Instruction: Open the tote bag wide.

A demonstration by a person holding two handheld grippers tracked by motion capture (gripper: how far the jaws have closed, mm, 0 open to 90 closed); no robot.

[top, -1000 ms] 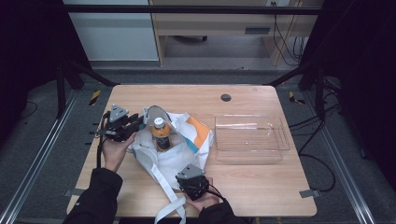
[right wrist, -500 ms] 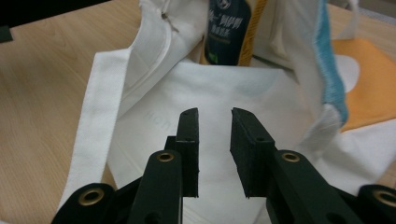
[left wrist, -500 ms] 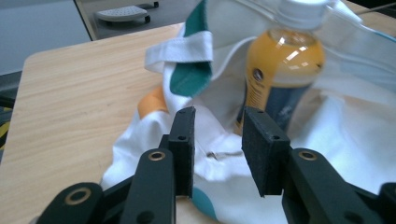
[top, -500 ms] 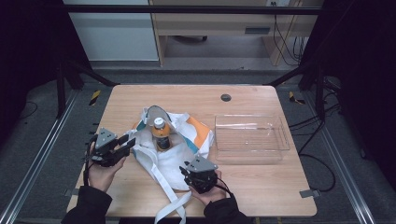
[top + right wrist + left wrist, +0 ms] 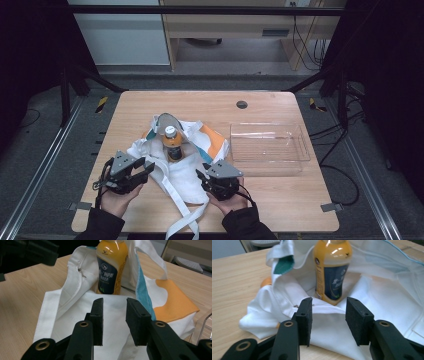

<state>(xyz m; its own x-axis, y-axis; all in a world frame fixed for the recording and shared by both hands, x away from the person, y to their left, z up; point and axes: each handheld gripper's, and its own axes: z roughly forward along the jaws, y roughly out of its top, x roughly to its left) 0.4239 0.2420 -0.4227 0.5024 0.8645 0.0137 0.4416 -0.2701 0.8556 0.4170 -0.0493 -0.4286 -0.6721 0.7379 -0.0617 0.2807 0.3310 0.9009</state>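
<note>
Even overhead light on the table point(image 5: 280, 200), dark surroundings, glare on the bottle point(image 5: 333, 251), near fingers softly blurred

An orange drink bottle point(image 5: 172, 144) is seen standing upright in a white cloth bag point(image 5: 187, 172) spread on the wooden table point(image 5: 280, 200), with the left gripper point(image 5: 144, 170) held just left of the bag, the right gripper point(image 5: 204, 179) over its near edge, both with jaws parted and just opening, and a clear plastic tray point(image 5: 267, 148) placed right of the bag.

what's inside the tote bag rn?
An orange drink bottle stands upright in the open white tote bag, cap and label visible. Its base and anything lower in the bag are hidden by folded cloth.
</note>
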